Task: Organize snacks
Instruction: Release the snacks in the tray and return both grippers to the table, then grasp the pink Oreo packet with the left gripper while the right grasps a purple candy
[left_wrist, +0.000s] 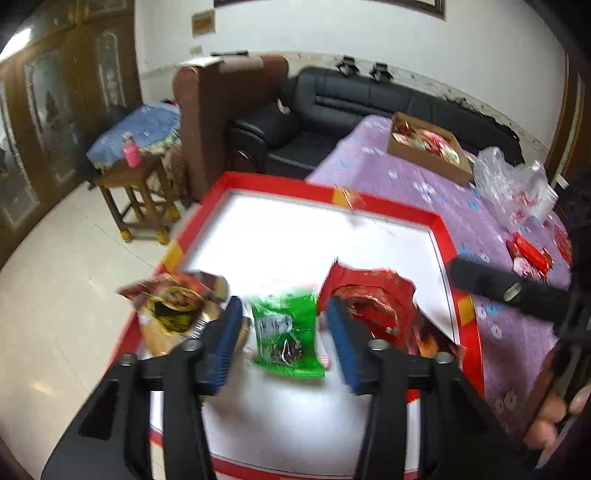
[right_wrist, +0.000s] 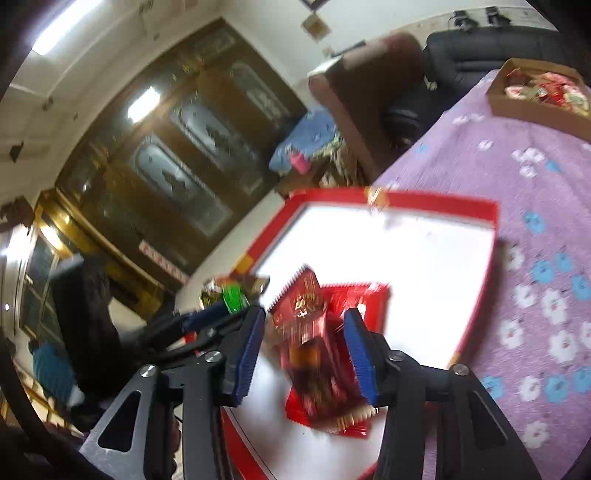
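1. The left gripper (left_wrist: 284, 332) stood wide, its blue pads either side of a green packet (left_wrist: 286, 334) lying flat on the white floor of the red tray (left_wrist: 439, 221); whether the pads touched the packet could not be told through the blur.
2. The right gripper (right_wrist: 304, 352) was also wide, and between its pads lay a heap of red packets (right_wrist: 321, 354) in the same tray, apparently held by neither finger.
3. A brown packet (left_wrist: 173, 302) lay at the tray's left edge, beside the green one.
4. Farther off on the purple cloth (left_wrist: 406, 177) sat a cardboard box (left_wrist: 424, 146) of more snacks, a clear bag (left_wrist: 509, 177), and loose red packets (left_wrist: 530, 254).
5. The step seemed to be sorting packets in the tray by kind: green under the left tool, red under the right.
6. Next, each gripper likely needed to lower and close on one packet only; the red ones overlapped, so picking a single one called for care.
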